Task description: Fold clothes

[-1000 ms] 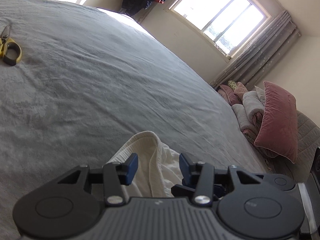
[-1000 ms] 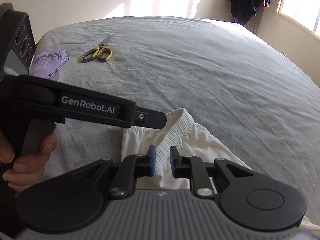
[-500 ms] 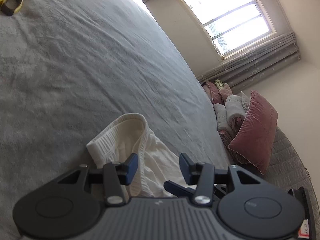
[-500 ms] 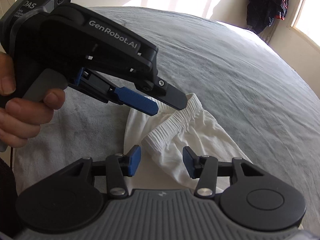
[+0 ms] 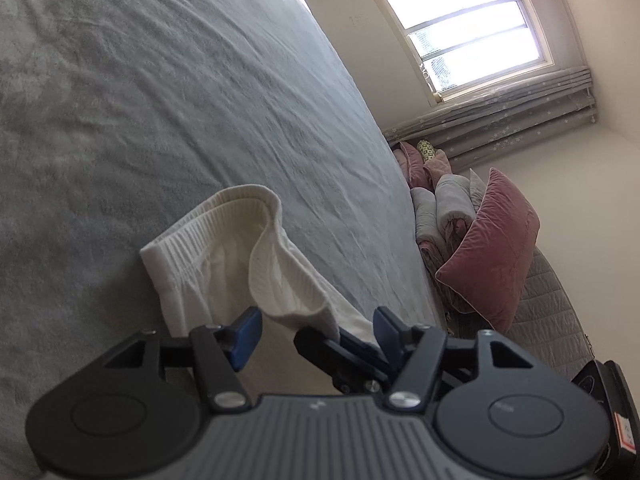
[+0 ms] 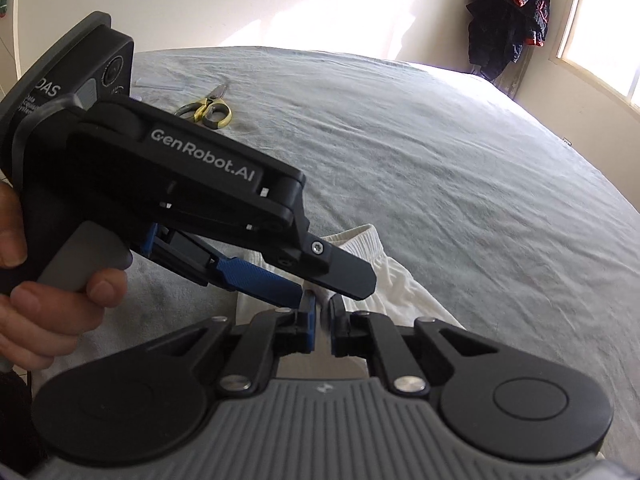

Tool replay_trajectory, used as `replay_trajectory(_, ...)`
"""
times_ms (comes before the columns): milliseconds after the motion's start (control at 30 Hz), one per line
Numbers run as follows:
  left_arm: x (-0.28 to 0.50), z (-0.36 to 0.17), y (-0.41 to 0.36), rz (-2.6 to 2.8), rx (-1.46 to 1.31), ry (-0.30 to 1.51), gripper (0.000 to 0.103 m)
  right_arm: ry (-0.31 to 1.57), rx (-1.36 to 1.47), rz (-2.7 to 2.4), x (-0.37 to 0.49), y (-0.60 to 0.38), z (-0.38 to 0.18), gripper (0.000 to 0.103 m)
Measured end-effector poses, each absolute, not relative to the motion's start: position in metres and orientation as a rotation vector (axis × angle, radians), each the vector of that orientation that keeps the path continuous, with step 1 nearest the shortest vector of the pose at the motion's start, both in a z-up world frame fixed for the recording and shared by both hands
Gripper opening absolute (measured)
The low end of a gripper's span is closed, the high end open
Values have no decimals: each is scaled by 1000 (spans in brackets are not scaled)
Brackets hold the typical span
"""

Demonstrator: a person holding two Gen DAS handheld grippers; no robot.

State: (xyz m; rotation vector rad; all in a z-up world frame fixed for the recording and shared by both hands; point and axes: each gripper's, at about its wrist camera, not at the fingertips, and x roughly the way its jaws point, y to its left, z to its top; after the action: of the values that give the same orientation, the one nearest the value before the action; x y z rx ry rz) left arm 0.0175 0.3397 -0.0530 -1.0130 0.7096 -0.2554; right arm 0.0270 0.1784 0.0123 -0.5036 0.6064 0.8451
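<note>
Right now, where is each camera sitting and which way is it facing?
Left wrist: on the left gripper, jaws open, facing across the bed toward the window; white garment ahead.
Right wrist: on the right gripper, pinching the garment, facing the scissors; left gripper and hand show.
Shared: garment, bed.

The bed (image 5: 200, 92) is covered in a grey, matt cloth, softly napped and finely creased. The white garment (image 5: 224, 256) is made of thin woven cloth, with a ribbed, knitted waistband (image 5: 208, 220). The left gripper (image 6: 332, 280) is built of matt black plastic, with blue ridged rubbery pads (image 6: 260, 280) and a bright metal screw. The right gripper (image 6: 325, 320) carries a grey ribbed plastic body and shiny metal pivot screws. The scissors (image 6: 208, 108) show dull metal blades and glossy yellow-and-grey plastic handles. The pink cushion (image 5: 492, 248) looks velvety, with a soft sheen.
</note>
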Motion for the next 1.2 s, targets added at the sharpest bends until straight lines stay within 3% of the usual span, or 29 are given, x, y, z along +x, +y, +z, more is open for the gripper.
replay_trajectory(33,19,-54,338,-239,-1015,711,59,608,-500,846,26,178,12,7)
replay_trajectory(67,20,-55,335,-222,-1016,713,46,611,-493,845,25,177,10,7)
replay_trajectory(100,21,-56,334,-205,-1022,718,27,613,-486,844,25,176,9,7)
replay_trajectory(200,24,-61,332,-181,-1059,724,8,637,-444,830,27,171,4,10)
replay_trajectory(400,21,-54,334,-151,-1068,669,7,729,-155,755,33,122,0,44)
replay_trajectory(600,21,-53,338,-142,-1090,645,7,866,255,702,51,59,-18,44)
replay_trajectory(933,17,-52,343,-125,-1088,641,7,910,869,548,82,4,-42,51)
replay_trajectory(1200,17,-55,347,-96,-1086,653,7,804,1251,446,95,-39,-56,50)
